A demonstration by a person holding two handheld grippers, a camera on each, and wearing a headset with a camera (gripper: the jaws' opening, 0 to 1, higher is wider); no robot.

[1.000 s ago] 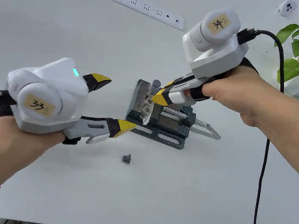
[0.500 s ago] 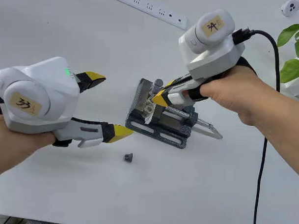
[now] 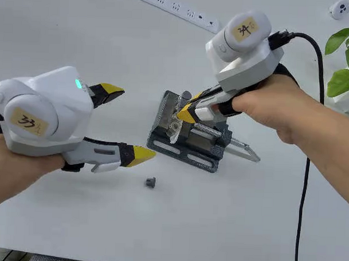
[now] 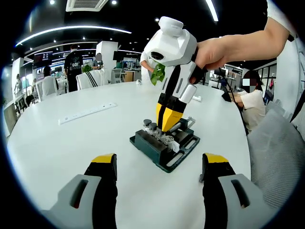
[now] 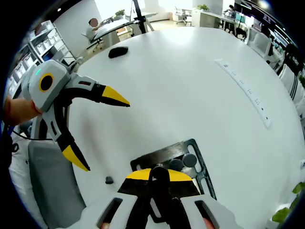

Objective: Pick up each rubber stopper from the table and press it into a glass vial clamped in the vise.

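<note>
A dark vise (image 3: 188,143) stands mid-table and clamps a row of glass vials (image 3: 173,129). Two of them carry grey stoppers (image 5: 189,160). My right gripper (image 3: 183,115) points down onto the near end of the row, shut on a dark rubber stopper (image 5: 159,172) between its yellow tips. Its tip touches the vials in the left gripper view (image 4: 169,119). My left gripper (image 3: 128,122) hovers wide open to the left of the vise (image 4: 164,145), holding nothing. One loose grey stopper (image 3: 150,182) lies on the table in front of the vise, also seen in the right gripper view (image 5: 109,180).
A white power strip (image 3: 173,5) lies along the far table edge. A black cable (image 3: 308,169) hangs from the right gripper. A green plant (image 3: 344,53) stands at the far right. The vise's handle (image 3: 242,150) sticks out to the right.
My left gripper has drawn back to the left, away from the vise, still open. The right gripper stays on the vials, tilted a little more upright.
</note>
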